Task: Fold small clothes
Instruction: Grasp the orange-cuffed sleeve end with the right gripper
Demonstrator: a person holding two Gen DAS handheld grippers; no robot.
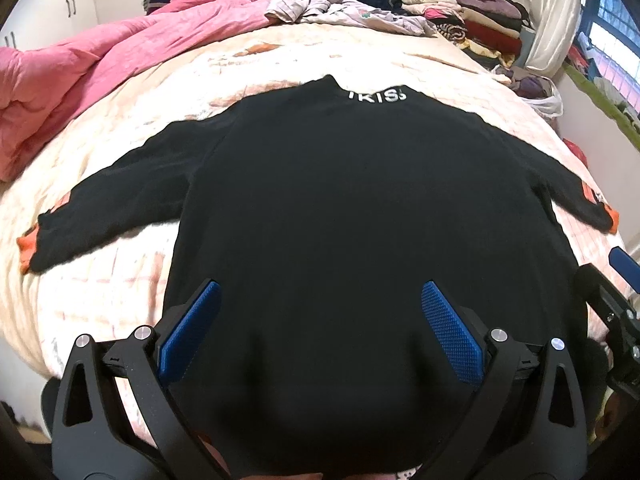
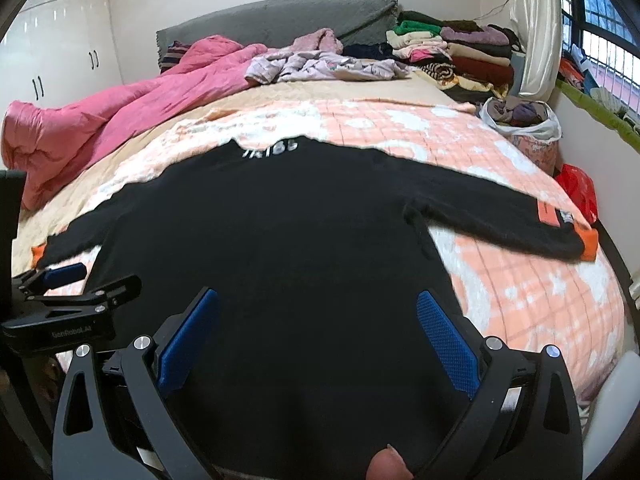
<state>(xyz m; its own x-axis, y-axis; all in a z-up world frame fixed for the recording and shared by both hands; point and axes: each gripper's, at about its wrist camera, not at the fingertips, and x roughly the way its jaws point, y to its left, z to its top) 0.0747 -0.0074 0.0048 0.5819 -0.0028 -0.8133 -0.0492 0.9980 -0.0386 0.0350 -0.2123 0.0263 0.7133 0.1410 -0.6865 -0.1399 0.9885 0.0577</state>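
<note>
Black sweater [image 1: 340, 200] lies flat on the bed [image 1: 120, 280], spread out, both sleeves out to the sides. Collar points away from the cameras toward the headboard [image 2: 280, 16], hem nearest the claws; body's long axis runs hem-to-collar, and the sleeves make a longer line straight across the bed. White lettering at the collar; orange cuffs at both sleeve ends.

View differences: the right wrist view shows the right sleeve's orange patch [image 2: 546, 212] and cuff clearly, a red bag [image 2: 580, 188] at the bed edge, a white plastic bag of clothes [image 2: 520, 118], and the white wardrobe doors [image 2: 60, 60]. The left wrist view shows the left sleeve full length with its orange cuff [image 1: 28, 248]. Each view catches the other claw at its edge.

Left claw [image 1: 320, 328]: jaws wide apart, blue pads [image 1: 452, 332] over the lower sweater body, nothing between them; contact with the fabric not clear. Right claw [image 2: 318, 340]: same, jaws wide apart over the hem area, holding nothing. A fingertip [image 2: 390, 466] shows at the bottom of the right view.

Further out: pink duvet [image 1: 100, 92] bunched at the bed's left, loose pale clothes [image 1: 340, 10] near the headboard, folded stack of clothes [image 2: 460, 56] at the far right corner, window [image 2: 600, 32] on the right.
</note>
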